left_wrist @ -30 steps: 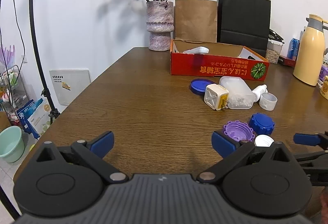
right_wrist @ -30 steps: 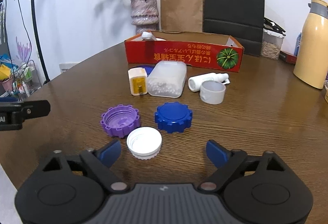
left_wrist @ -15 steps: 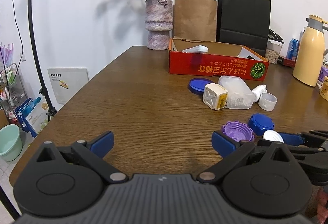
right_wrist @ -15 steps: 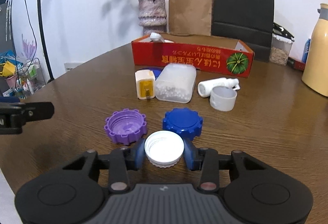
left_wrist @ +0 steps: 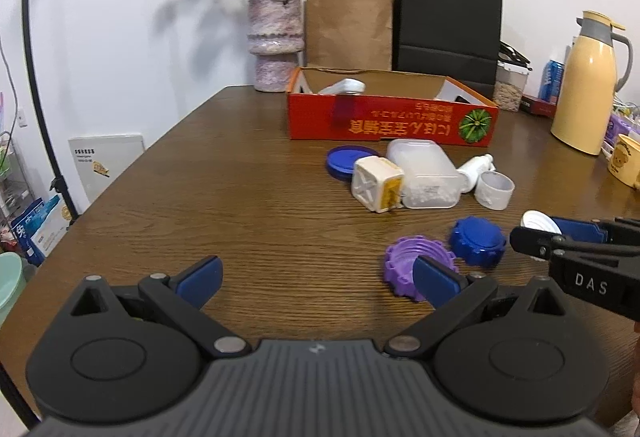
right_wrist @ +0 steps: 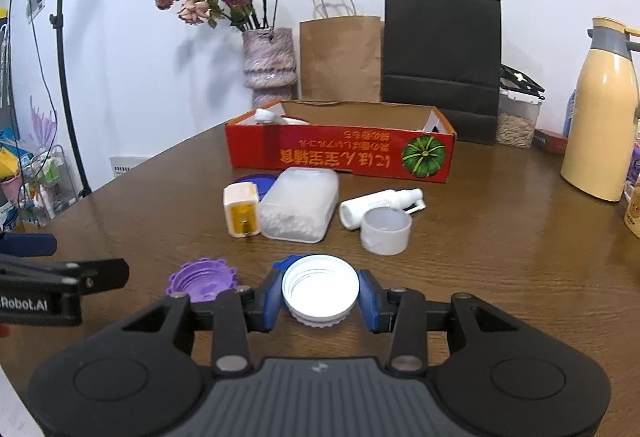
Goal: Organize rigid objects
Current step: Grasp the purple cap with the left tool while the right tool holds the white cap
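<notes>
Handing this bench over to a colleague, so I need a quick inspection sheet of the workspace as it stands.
Surface: wooden table, no spills seen.
Job's things: white cap gripped; purple cap, blue cap, clear container and spray bottle loose before red box.
Clutter: vase, paper bags, thermos.
Grippers: right gripper shut on white cap; left gripper open, empty.
Cables: hanging beside the light stand.
Surroundings: white wall.
</notes>
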Available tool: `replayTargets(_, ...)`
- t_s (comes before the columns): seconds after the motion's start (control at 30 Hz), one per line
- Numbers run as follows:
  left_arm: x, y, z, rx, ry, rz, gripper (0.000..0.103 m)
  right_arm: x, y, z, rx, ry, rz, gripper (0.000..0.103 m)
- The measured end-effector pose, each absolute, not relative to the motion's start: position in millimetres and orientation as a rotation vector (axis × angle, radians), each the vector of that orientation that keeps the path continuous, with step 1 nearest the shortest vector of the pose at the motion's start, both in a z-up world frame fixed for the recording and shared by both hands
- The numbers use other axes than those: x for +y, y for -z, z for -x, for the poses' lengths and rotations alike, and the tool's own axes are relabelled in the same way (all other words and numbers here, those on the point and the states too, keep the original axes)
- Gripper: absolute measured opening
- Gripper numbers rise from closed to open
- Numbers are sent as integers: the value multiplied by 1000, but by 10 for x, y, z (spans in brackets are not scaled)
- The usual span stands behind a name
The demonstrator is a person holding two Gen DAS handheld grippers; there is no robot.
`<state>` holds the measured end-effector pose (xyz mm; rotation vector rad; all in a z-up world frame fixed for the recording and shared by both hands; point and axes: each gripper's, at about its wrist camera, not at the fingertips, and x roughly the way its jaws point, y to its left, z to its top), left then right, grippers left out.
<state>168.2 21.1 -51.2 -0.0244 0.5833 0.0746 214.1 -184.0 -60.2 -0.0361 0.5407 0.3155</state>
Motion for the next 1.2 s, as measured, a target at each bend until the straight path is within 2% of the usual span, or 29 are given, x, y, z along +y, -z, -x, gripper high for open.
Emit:
replayTargets(0.87, -322, 824, -2177, 653, -31, -39, 103, -2158, 680, -2403, 534, -271, 14, 39)
replayTargets(0.93, -333, 845, -2203, 656, -34, -43, 100, -2151, 683, -2408, 534, -273, 15, 39)
replayTargets(1.07, -345, 890, -2254, 670, -34, -40, 84, -2134, 691, -2417, 536, -275, 18, 39)
replayTargets(1.13, -337, 901, -2262, 668, -9, -22, 72, -2130, 693, -2417, 536, -277, 20, 39)
replayTargets(1.17, -338, 900, -2263, 665, -2, -19, 70, -2126, 692, -2417, 536, -278, 21, 39)
replayTargets(1.2, -351, 896, -2262, 661, -1, -23, 62, -2125, 693, -2414, 536, -279, 21, 39)
